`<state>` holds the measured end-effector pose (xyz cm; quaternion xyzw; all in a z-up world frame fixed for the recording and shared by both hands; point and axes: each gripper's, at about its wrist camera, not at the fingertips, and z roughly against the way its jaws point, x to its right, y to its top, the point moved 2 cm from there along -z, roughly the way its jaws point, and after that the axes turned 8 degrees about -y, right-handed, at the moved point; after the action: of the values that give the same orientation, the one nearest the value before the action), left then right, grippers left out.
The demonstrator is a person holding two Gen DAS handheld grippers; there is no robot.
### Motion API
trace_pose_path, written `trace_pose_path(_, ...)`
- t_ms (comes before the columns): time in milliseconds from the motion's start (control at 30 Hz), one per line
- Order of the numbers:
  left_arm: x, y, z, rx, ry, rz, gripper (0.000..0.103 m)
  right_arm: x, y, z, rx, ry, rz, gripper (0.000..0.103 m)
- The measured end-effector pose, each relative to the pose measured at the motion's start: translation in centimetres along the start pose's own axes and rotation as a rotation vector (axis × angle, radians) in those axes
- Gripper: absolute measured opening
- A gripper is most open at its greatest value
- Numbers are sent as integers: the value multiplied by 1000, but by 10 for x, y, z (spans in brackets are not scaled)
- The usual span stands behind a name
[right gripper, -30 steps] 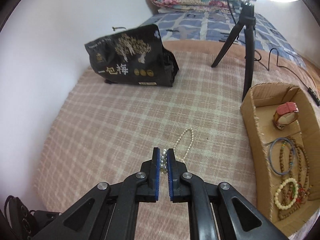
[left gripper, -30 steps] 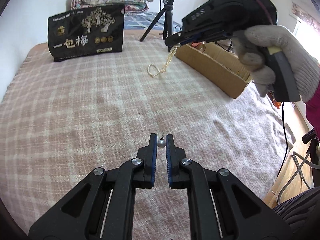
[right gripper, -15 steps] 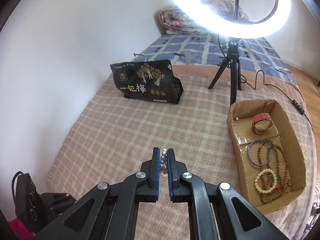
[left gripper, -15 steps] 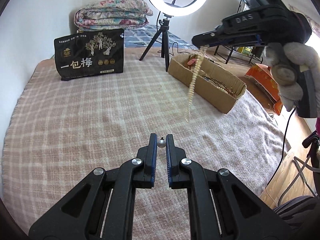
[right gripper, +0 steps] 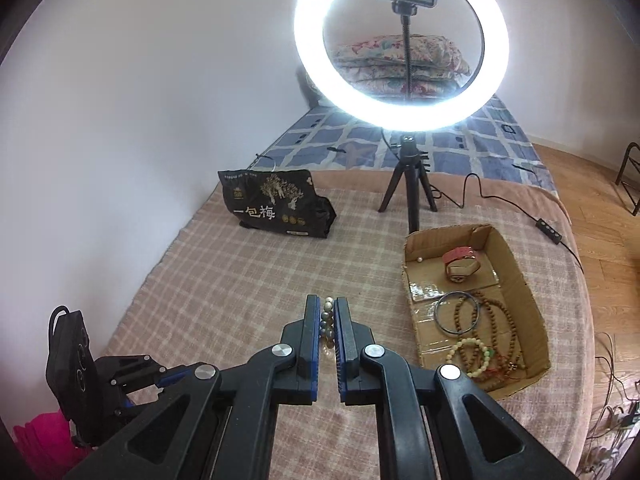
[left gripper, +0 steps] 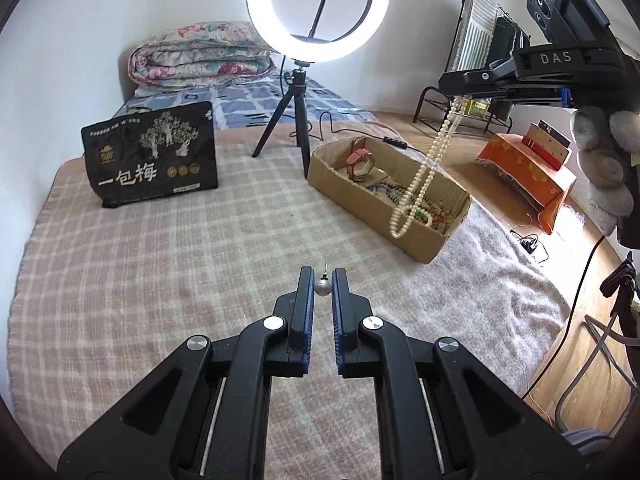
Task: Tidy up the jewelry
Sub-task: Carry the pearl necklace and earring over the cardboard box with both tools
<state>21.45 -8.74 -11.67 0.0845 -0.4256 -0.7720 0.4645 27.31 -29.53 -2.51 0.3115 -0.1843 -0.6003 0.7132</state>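
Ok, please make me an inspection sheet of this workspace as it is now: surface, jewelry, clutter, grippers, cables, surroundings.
Surface: pink checked blanket over a bed, wrinkled near its right edge.
Job's things: cardboard box holding a pink watch, a blue bangle, brown bead strands and a pale bead bracelet; pearl necklace hanging beside the box; pearl stud earring.
Clutter: black snack bag.
Grippers: left gripper shut on the pearl stud earring; right gripper shut on the pearl necklace.
Cables: ring light cable with an inline control, running over the blanket.
Surroundings: lit ring light on a tripod, folded quilt, white wall, wooden floor.
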Motion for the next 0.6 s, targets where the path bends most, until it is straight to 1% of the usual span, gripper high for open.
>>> trace_pose_path(233, 13, 26, -21, 7, -25, -23, 7, 35, 8, 8, 25, -42, -29, 4)
trace_pose_path(600, 35, 63, -67, 4, -64, -63, 7, 86, 24, 1, 51, -96, -62, 4)
